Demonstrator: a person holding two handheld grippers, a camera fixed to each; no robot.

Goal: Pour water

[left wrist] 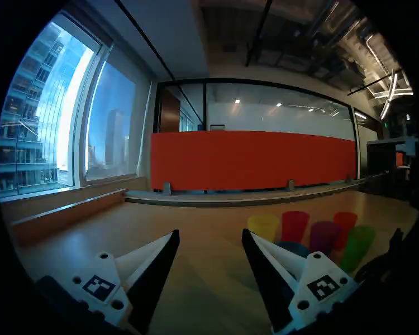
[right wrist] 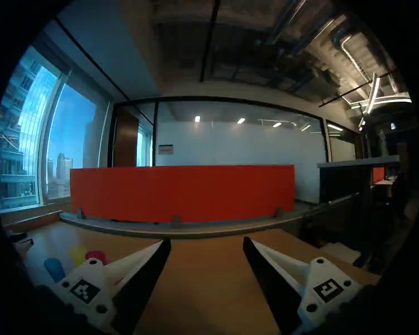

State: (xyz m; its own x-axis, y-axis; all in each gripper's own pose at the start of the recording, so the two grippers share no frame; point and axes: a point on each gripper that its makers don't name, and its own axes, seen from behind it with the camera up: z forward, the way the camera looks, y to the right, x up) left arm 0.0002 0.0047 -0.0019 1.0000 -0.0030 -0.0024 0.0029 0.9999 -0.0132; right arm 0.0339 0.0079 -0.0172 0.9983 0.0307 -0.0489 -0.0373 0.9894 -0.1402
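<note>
cups point(left wrist: 323, 235) clustered rt, tabletop point(left wrist: 209, 257) open ctr

In the left gripper view I count a yellow cup point(left wrist: 263, 226), a pink cup point(left wrist: 295, 225), a purple cup point(left wrist: 323, 236), a red cup point(left wrist: 344, 222), a green cup point(left wrist: 358, 245) and a blue cup point(left wrist: 292, 247) (that one reads dark teal in shade). The table point(left wrist: 209, 279) is tan wood and the divider point(left wrist: 248, 159) plain orange-red. My left gripper point(left wrist: 210, 234) and right gripper point(right wrist: 206, 243) are white, with black fingers point(left wrist: 159, 262) and black-and-white square tags point(left wrist: 99, 287).

cups point(left wrist: 295, 225): multicoloured; upright; clustered close together; on wooden table point(left wrist: 209, 290)
</note>
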